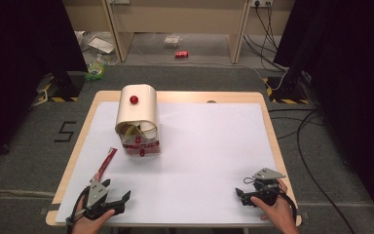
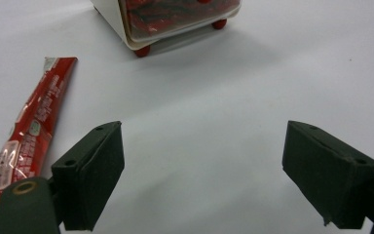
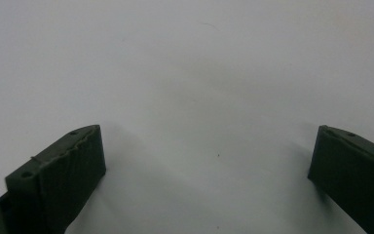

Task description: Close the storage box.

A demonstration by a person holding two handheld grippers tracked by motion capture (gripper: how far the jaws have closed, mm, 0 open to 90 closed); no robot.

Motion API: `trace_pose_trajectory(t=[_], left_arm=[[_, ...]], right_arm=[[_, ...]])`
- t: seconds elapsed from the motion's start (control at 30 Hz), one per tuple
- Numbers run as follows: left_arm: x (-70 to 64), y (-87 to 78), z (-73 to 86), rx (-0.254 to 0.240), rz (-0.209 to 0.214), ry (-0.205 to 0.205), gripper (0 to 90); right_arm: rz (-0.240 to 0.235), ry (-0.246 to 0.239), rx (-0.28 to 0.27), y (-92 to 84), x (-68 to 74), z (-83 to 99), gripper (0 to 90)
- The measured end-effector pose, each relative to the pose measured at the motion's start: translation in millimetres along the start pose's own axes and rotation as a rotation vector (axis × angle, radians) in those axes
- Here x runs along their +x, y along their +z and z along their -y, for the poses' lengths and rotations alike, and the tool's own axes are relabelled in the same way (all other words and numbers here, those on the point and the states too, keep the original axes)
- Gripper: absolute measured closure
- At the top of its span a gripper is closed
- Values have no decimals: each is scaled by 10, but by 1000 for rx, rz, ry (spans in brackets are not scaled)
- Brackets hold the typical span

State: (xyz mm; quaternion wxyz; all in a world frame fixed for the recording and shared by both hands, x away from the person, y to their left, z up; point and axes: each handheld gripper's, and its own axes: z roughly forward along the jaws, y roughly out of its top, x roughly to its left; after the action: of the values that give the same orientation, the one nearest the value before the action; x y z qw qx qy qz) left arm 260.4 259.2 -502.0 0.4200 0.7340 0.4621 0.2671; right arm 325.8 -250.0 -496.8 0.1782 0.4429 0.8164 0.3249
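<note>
A cream roll-top box (image 1: pixel 137 119) with a red knob and red feet stands on the white sheet at mid-left; its clear lower front (image 2: pixel 175 19) shows red packets inside. A long red sachet (image 1: pixel 105 163) lies flat on the sheet, left of the box and in front of it. My left gripper (image 1: pixel 115 195) rests near the front left edge, open, jaws wide apart with nothing between them; the sachet (image 2: pixel 29 131) lies just outside its left jaw. My right gripper (image 1: pixel 246 195) sits near the front right edge, open (image 3: pixel 207 170) over bare sheet.
The white sheet (image 1: pixel 199 146) covers most of the wooden table (image 1: pixel 268 105). Beyond the table's far edge is grey floor with cables, a red can (image 1: pixel 181 54) and some litter. Dark curtains stand at both sides.
</note>
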Motion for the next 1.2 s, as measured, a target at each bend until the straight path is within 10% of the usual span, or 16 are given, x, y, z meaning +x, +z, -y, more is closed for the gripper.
trace_pose_trajectory(t=[1.2], left_arm=[[-124,-143,223,63,11,17,152]], right_arm=[[0,1,0,0,0,0,2]])
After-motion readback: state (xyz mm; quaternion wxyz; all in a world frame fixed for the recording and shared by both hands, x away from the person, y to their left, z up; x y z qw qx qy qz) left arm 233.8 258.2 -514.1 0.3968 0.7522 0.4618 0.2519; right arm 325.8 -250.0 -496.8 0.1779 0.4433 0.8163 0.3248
